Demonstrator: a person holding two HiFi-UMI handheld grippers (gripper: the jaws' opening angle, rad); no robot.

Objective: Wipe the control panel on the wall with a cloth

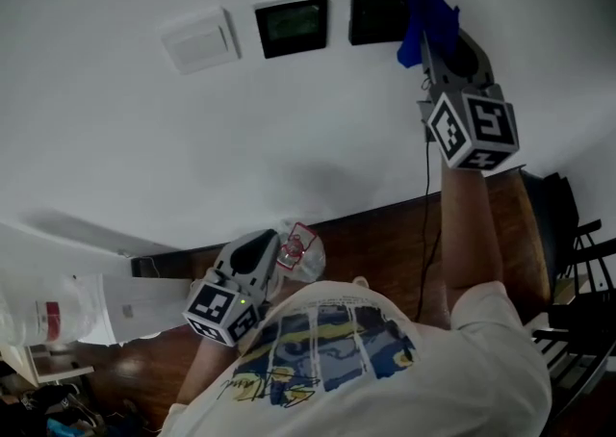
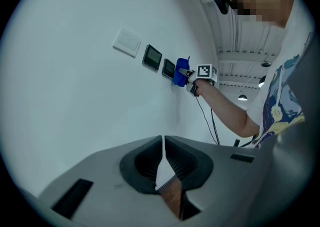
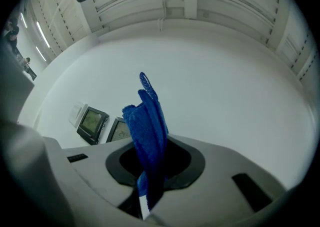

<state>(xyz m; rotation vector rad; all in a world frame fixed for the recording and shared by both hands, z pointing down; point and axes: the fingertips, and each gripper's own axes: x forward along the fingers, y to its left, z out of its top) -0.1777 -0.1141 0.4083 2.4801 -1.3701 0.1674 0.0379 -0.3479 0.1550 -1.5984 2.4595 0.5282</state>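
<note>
Two dark control panels are set in the white wall: one with a greenish screen (image 1: 291, 26) and one to its right (image 1: 377, 18). My right gripper (image 1: 435, 40) is raised to the wall and shut on a blue cloth (image 1: 428, 21), which lies against the right panel's right edge. In the right gripper view the cloth (image 3: 149, 126) stands up between the jaws, with both panels (image 3: 92, 123) (image 3: 119, 130) to its left. My left gripper (image 1: 252, 257) hangs low by the person's chest, shut and holding nothing. The left gripper view shows the cloth (image 2: 181, 72) at the panels (image 2: 169, 68).
A white switch plate (image 1: 200, 39) sits left of the panels. A black cable (image 1: 426, 223) hangs down the wall below my right gripper. Near the dark wooden floor (image 1: 385, 243) are a clear plastic bag (image 1: 300, 250), white boxes (image 1: 67, 310) at left and a black chair (image 1: 577, 262) at right.
</note>
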